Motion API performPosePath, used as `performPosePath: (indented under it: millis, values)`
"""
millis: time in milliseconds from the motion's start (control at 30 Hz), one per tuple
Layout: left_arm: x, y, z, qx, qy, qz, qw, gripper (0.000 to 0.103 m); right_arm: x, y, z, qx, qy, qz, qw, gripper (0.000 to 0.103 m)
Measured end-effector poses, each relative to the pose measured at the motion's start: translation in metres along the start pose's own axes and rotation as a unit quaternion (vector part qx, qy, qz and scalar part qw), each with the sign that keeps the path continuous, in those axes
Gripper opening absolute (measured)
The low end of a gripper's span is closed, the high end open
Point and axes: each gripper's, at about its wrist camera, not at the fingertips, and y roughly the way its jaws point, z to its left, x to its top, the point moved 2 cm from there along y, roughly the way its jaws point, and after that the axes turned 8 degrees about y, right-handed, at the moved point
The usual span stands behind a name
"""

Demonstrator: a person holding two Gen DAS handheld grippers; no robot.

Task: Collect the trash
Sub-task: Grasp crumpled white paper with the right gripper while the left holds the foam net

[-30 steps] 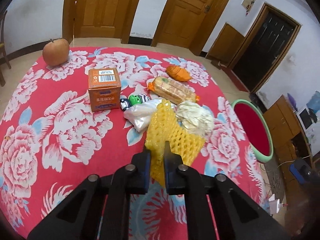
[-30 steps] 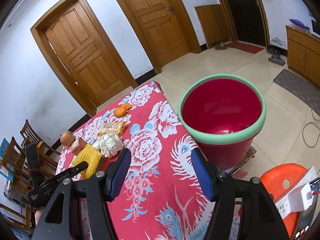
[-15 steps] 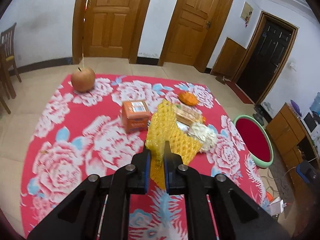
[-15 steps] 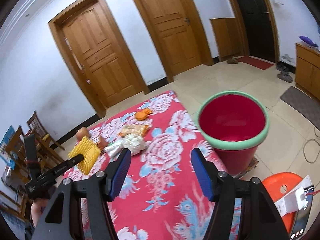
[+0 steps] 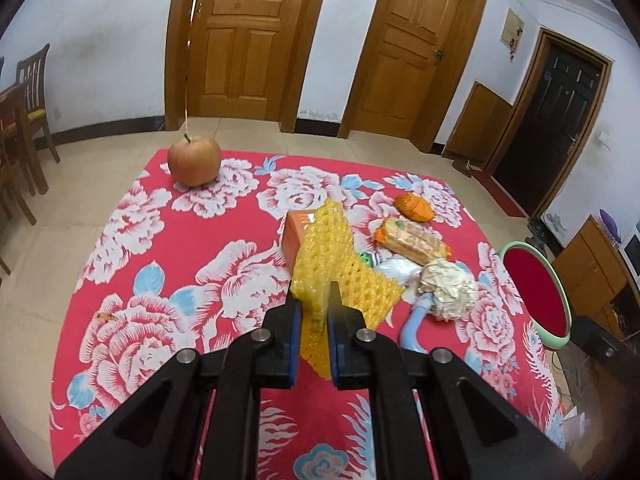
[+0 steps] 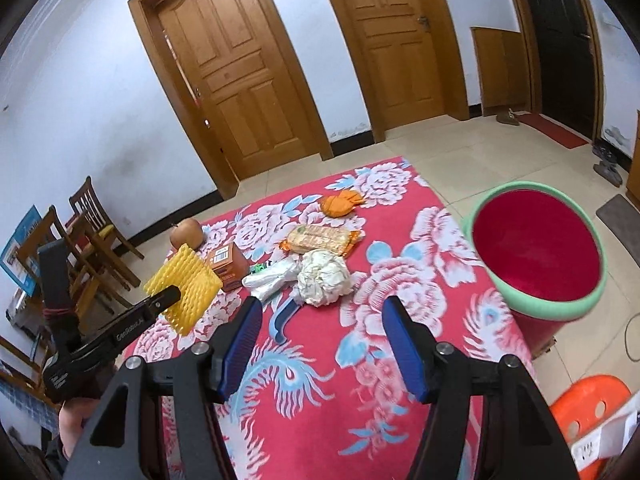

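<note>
**Yellow foam net lifted in my left gripper above the floral cloth**

My left gripper (image 5: 313, 312) was clenched on a yellow foam fruit net (image 5: 334, 264), its two fingers pinching the net's lower edge so the mesh stood up in the air. In the right wrist view the same net (image 6: 183, 280) hung clear of the surface, out at the left side of the red floral cloth (image 6: 320, 360).

My right gripper (image 6: 322, 334) was released, its blue-padded fingers spread wide with nothing between them, hovering over the near part of the cloth.

The other trash lay on the cloth in a loose cluster: a crumpled white paper wad (image 6: 324, 276), a clear plastic bag (image 6: 270, 278) touching it, a wrapped pack of crackers (image 6: 320, 238) just beyond, an orange carton (image 6: 228, 262) and an orange crumpled wrapper (image 6: 340, 204) further back. A blue handle (image 6: 284, 314) poked out from under the paper wad. An apple (image 5: 194, 160) sat well apart near the far edge.

A red bucket with a green rim (image 6: 536, 248) stood on the tiled floor just beside the cloth's right edge.
</note>
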Motion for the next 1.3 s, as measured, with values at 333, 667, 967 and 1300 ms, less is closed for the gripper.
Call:
performPosePath:
  millis: [333,667,967,1300]
  values:
    - [-0.003,0.019,0.007,-0.003,-0.015,0.007,0.9999,0.010,0.006,0.073,0.002,-0.013,-0.022,0.039,0.999,0.065]
    - [-0.004,0.024,0.008,-0.007,-0.018,0.010,0.9998,0.010,0.005,0.125,-0.005,0.000,-0.014,0.079,0.997,0.047]
    - [-0.002,0.015,-0.001,-0.015,-0.014,0.007,0.9998,0.010,0.003,0.114,-0.007,0.022,-0.005,0.069,0.997,0.036]
    - [-0.002,-0.008,-0.018,-0.026,-0.005,-0.006,0.9996,0.010,0.007,0.066,-0.010,0.040,0.004,0.030,0.999,0.036]
